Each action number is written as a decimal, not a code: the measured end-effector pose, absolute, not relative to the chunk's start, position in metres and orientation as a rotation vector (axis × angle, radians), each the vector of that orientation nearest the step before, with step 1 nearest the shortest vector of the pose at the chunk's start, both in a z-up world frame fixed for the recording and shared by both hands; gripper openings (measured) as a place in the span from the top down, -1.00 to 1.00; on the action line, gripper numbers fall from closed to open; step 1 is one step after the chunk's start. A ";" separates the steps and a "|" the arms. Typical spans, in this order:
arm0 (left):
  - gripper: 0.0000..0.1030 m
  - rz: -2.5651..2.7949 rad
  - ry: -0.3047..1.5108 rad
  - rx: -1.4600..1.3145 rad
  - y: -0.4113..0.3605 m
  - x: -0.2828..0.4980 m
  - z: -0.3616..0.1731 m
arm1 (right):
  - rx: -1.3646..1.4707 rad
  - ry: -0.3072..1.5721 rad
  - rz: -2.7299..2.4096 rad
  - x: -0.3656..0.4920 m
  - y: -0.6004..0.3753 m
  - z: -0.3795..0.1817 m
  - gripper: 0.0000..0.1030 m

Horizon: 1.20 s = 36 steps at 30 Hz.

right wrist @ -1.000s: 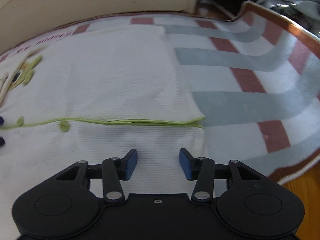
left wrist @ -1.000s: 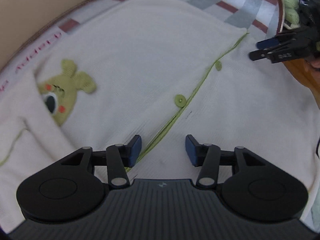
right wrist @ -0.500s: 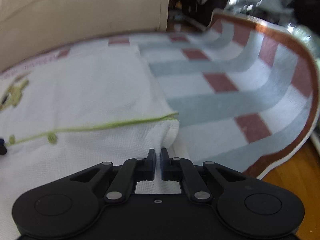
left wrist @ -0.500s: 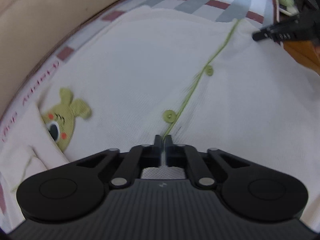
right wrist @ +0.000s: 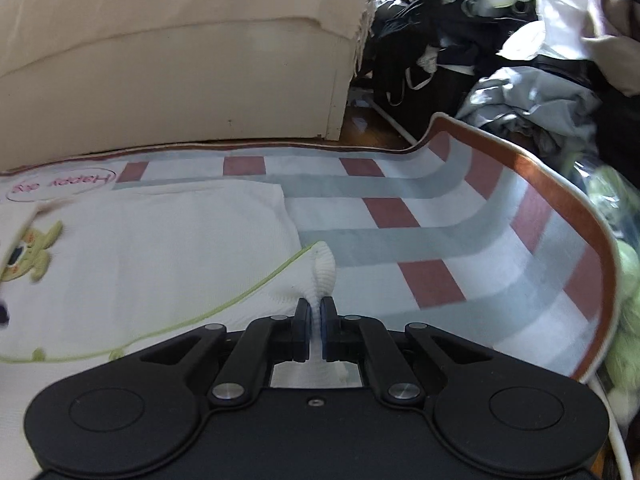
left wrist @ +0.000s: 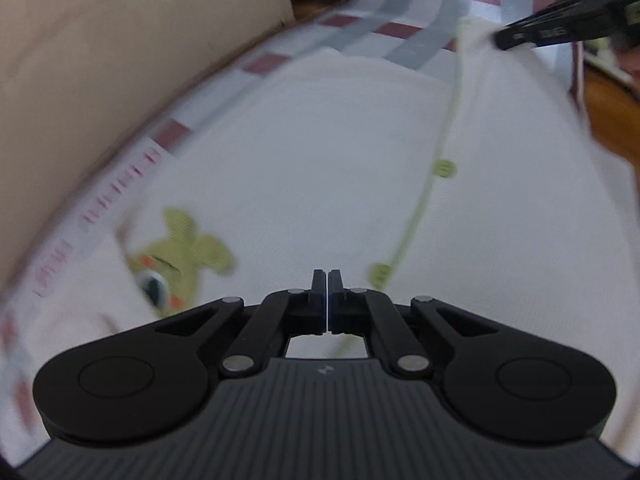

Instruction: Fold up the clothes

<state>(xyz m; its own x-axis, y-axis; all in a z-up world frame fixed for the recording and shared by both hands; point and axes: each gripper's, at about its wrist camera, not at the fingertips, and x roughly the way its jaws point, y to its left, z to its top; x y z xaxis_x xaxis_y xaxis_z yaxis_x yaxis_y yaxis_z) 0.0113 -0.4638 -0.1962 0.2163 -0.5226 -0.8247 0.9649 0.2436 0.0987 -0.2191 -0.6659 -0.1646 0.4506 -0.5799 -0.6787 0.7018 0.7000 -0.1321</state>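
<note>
— Cardigan (right wrist: 160,248) first: where does it lie?

— Flat on the striped mat (right wrist: 440,240) on the floor, in front of a cream sofa (right wrist: 180,60). It is white knit with a green edging (left wrist: 424,200) down the front, green buttons (left wrist: 444,168) and a green animal patch (left wrist: 176,256) on the far left side.

— And the tools?

— Both are clenched on the fabric. The right tool (right wrist: 315,334) pinches the ribbed hem corner, which bunches up between its pads. The left tool (left wrist: 327,300) has its jaws pressed together on the near edge beside the green edging; only a sliver of cloth shows between them, so I read that as a thin pinch.

— How will it handle?

— Soft and light, I judge. The knit sags and puckers at the right tool's grip, so it will drape and stretch, not hold a line. It is not fragile, but a thin pinch may slip.

— Where should one hold it?

— At the hem corner and along the buttoned edge, where the fabric is doubled and firmer. Two holds well apart should keep the fold straight.

— Anything nearby to mind?

— A pile of clothes (right wrist: 520,40) lies beyond the mat, far right, well apart.
</note>
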 end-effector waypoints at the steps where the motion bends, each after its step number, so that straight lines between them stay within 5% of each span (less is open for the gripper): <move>1: 0.92 -1.187 0.803 0.690 -0.464 0.014 -0.199 | 0.170 0.785 -0.797 -0.213 -0.669 -0.169 0.90; 4: 0.78 -1.180 0.873 0.662 -0.462 0.017 -0.208 | 0.171 0.889 -0.802 -0.202 -0.677 -0.191 0.88; 7: 0.05 -1.183 0.913 0.653 -0.459 0.020 -0.214 | 0.226 0.883 -0.871 -0.215 -0.676 -0.196 0.69; 9: -0.03 -1.201 0.942 0.633 -0.456 0.023 -0.215 | 0.353 0.822 -0.889 -0.242 -0.671 -0.186 0.20; 11: -0.26 -1.211 0.989 0.613 -0.457 0.027 -0.218 | 0.489 0.733 -0.894 -0.278 -0.663 -0.176 0.12; 14: -0.30 -1.227 1.020 0.586 -0.458 0.028 -0.225 | 0.695 0.695 -0.944 -0.332 -0.656 -0.175 0.12; 16: -0.26 -1.239 1.017 0.574 -0.458 0.026 -0.230 | 0.810 0.713 -0.984 -0.360 -0.652 -0.181 0.12; 19: 0.82 -1.216 0.894 0.661 -0.458 0.012 -0.233 | 0.944 0.720 -1.016 -0.387 -0.637 -0.192 0.12; 20: 0.93 -1.213 0.842 0.712 -0.459 0.005 -0.233 | 0.975 0.720 -1.016 -0.390 -0.631 -0.196 0.12; 31: 0.96 -0.938 0.601 0.730 -0.466 -0.012 -0.215 | 1.073 0.715 -1.073 -0.381 -0.612 -0.231 0.09; 34: 0.90 -0.984 0.659 0.747 -0.465 -0.019 -0.217 | 1.043 0.734 -1.088 -0.374 -0.613 -0.235 0.08; 35: 0.90 -0.989 0.677 0.739 -0.462 -0.020 -0.216 | 1.014 0.733 -1.094 -0.372 -0.612 -0.235 0.14; 36: 0.90 -0.995 0.681 0.726 -0.458 -0.022 -0.212 | 0.984 0.739 -1.097 -0.369 -0.612 -0.235 0.68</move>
<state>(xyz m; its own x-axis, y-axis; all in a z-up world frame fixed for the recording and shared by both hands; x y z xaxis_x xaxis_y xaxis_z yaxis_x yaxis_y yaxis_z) -0.0216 -0.4583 -0.2122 0.3858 -0.4886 -0.7826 0.9064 0.3590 0.2227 -0.3692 -0.6115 -0.2353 0.3067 -0.3750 -0.8748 0.9516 0.1392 0.2740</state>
